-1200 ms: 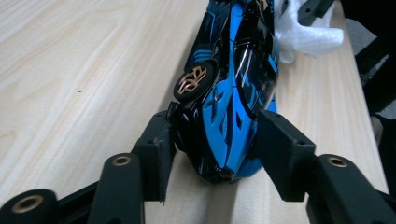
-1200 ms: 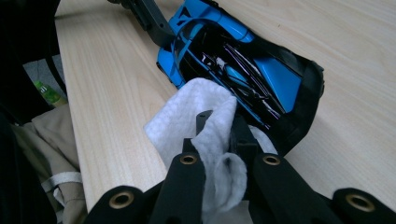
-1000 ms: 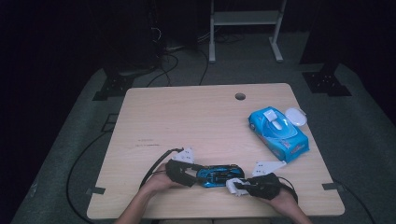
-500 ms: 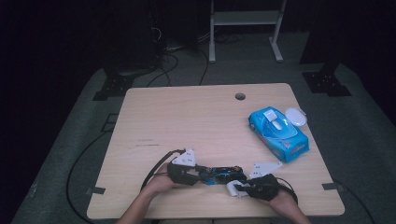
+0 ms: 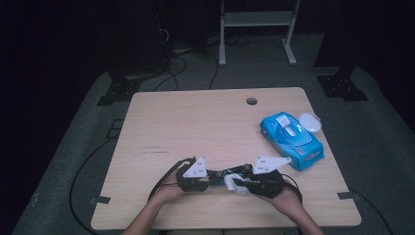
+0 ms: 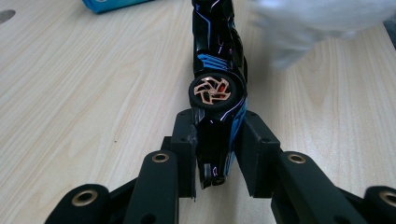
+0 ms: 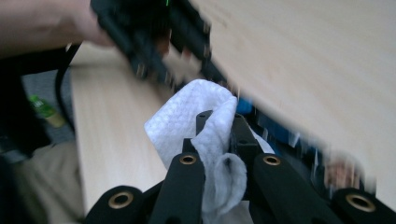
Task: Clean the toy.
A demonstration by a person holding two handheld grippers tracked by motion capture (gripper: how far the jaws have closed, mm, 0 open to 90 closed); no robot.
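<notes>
The left gripper (image 6: 215, 154) has just been closing and now clamps the toy car (image 6: 217, 70) at the near tabletop (image 5: 195, 127) edge. The right gripper (image 7: 217, 135) pinches a white wipe (image 7: 196, 116) beside it.

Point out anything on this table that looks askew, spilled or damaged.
The toy car is turned on its side, a wheel facing up, clamped in the left tool. That looks deliberate: the right tool holds a white wipe beside it. The blue wipe pack sits at an angle with its lid open. No spills or damage show.
</notes>
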